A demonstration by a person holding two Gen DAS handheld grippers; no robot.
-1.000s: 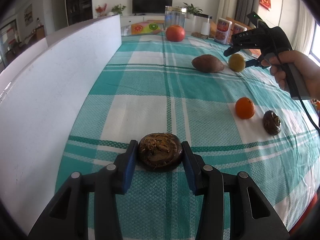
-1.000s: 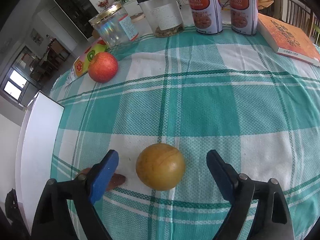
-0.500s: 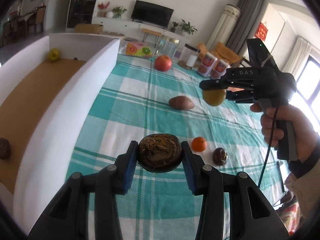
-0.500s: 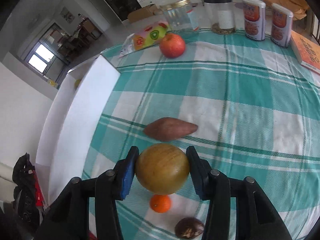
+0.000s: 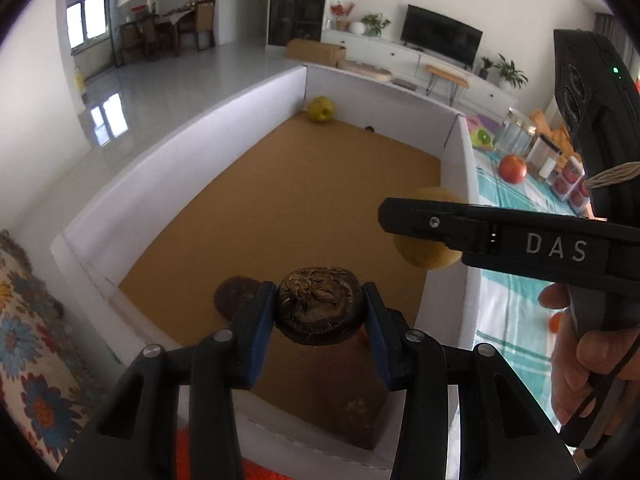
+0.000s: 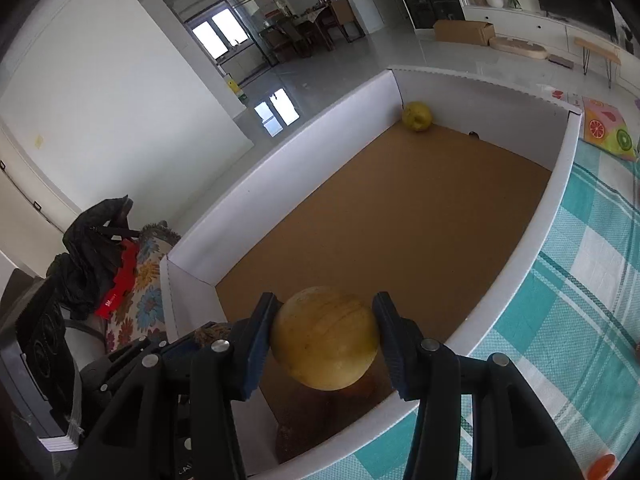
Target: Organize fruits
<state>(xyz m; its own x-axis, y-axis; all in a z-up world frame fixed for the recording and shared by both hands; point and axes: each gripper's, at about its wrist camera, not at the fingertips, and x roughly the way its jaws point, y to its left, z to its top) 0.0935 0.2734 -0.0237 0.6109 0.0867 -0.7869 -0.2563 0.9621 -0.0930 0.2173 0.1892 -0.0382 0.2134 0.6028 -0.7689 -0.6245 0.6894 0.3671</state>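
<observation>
My left gripper (image 5: 319,312) is shut on a dark brown wrinkled fruit (image 5: 318,306) and holds it above the near end of a white-walled box (image 5: 168,160) with a brown floor. My right gripper (image 6: 324,340) is shut on a round yellow-brown fruit (image 6: 325,347), held over the box's near right corner; it also shows in the left wrist view (image 5: 420,252). Inside the box lie a yellow-green fruit (image 5: 321,109) in the far corner and another dark brown fruit (image 5: 234,294) below my left gripper.
On the teal checked tablecloth (image 6: 580,300) to the right are a red apple (image 5: 512,168), jars and cans (image 5: 560,168), and an orange (image 6: 602,467). A flowered cushion (image 5: 28,340) lies left of the box.
Both grippers have swung left from over the table to over the box, each still holding its fruit. The right gripper now sits close beside the left one.
</observation>
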